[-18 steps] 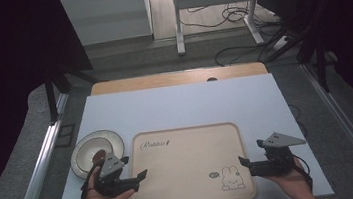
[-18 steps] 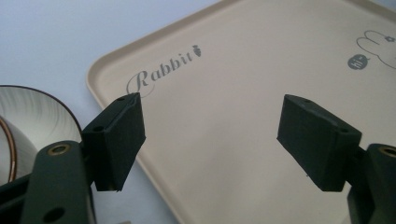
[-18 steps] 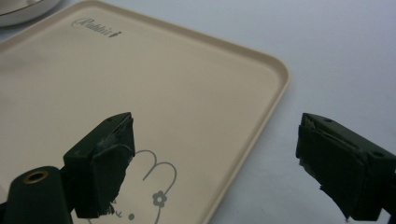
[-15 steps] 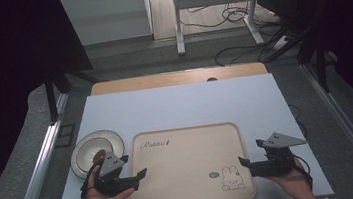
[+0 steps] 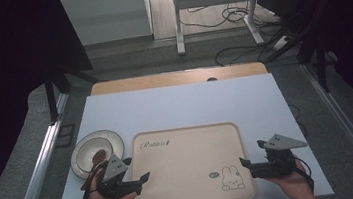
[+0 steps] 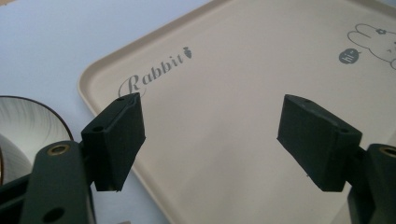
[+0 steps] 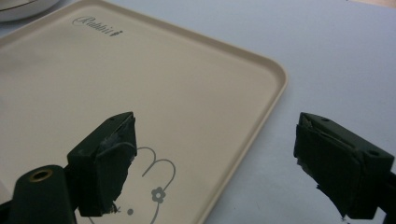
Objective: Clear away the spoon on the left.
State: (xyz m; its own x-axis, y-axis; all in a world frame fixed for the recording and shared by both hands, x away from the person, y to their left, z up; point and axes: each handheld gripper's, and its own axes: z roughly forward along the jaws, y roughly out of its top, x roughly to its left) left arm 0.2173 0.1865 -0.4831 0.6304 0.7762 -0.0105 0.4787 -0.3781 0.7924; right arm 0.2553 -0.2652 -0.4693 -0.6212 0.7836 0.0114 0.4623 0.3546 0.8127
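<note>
A beige tray [image 5: 185,149] printed with "Rabbit" and a rabbit drawing lies at the near middle of the white table [image 5: 180,106]. My left gripper [image 5: 141,180] hovers at the tray's near left corner, open, with nothing between its jaws; in the left gripper view [image 6: 210,135] its jaws frame the tray [image 6: 243,70]. At the tray's near right edge my right gripper [image 5: 245,164] is open and holds nothing; the right gripper view [image 7: 215,163] looks over the tray's right rim [image 7: 261,93]. A white bowl [image 5: 89,148] holding a brown spoon [image 5: 98,157] sits left of the tray.
A wooden board [image 5: 177,78] lies along the table's far edge. Metal rails [image 5: 41,165] flank the table. Beyond it are a desk frame [image 5: 214,4] and cables [image 5: 235,17] on the floor.
</note>
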